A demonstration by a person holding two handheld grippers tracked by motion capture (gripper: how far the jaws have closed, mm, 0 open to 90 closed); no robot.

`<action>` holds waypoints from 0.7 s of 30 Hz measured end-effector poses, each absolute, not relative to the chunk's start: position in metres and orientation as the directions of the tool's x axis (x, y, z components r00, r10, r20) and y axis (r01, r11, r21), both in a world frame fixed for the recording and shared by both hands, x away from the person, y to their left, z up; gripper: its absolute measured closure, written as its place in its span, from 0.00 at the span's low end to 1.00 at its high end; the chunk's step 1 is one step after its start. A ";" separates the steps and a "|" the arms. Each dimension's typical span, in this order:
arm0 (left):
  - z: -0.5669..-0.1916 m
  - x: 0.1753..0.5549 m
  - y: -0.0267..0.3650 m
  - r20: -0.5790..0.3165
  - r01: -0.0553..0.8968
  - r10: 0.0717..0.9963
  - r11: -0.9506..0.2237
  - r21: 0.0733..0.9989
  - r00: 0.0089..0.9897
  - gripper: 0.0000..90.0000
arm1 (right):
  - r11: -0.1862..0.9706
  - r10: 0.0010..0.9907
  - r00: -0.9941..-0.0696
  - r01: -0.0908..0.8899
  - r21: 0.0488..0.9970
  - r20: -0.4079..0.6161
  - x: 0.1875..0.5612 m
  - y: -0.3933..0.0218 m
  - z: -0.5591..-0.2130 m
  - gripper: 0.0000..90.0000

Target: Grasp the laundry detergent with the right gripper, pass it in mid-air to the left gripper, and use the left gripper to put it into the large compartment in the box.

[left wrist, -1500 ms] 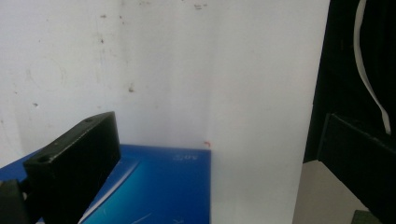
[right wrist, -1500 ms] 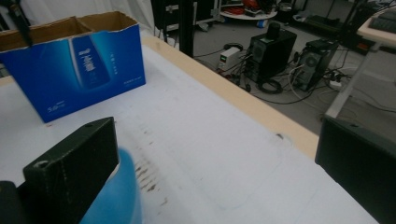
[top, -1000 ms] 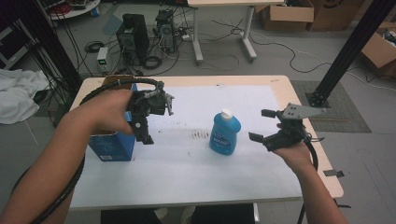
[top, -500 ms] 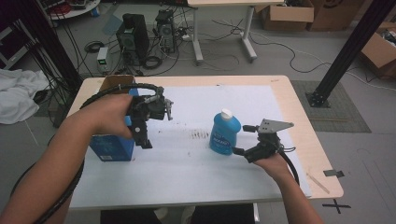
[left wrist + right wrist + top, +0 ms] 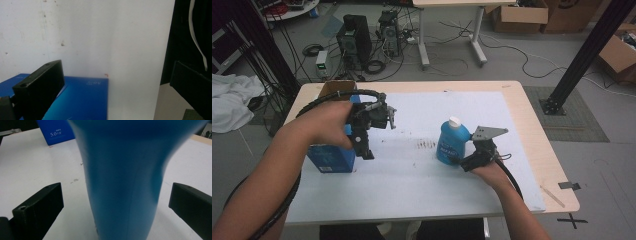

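- My right hand-held gripper (image 5: 468,161) sits at the table's (image 5: 522,107) 4 o'clock side, jaws spread wide apart, touching nothing that I can see.
- In the right gripper view, the blue plastic bottle with a white cap (image 5: 122,180) stands upright between those jaws, a gap showing on each side.
- From the high view that bottle (image 5: 451,141) is right of the white mat's (image 5: 422,180) centre, just at 9 o'clock of my right gripper.
- My left hand-held gripper (image 5: 364,145) hangs over the blue cardboard box (image 5: 329,159) at the table's 9 o'clock side, jaws pointing down.
- The left gripper view has its jaws apart, the box (image 5: 80,100) below them; I can't tell whether they touch it.
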State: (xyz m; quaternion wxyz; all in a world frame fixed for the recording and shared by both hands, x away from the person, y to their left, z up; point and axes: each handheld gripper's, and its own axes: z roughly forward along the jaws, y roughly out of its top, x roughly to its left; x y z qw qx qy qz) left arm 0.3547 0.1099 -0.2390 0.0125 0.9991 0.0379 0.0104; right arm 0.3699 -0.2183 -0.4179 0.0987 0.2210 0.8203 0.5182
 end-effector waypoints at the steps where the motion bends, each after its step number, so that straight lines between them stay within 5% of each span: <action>1: -0.239 0.355 0.111 0.021 0.076 0.076 -0.997 0.025 0.997 0.00 | 0.366 0.467 -0.882 0.260 0.893 0.066 0.371 -0.217 -0.418 0.00; 21: -0.240 0.354 0.111 0.022 0.076 0.077 -0.997 0.030 0.997 0.00 | 0.338 0.494 -0.868 0.257 0.905 0.062 0.378 -0.209 -0.427 0.06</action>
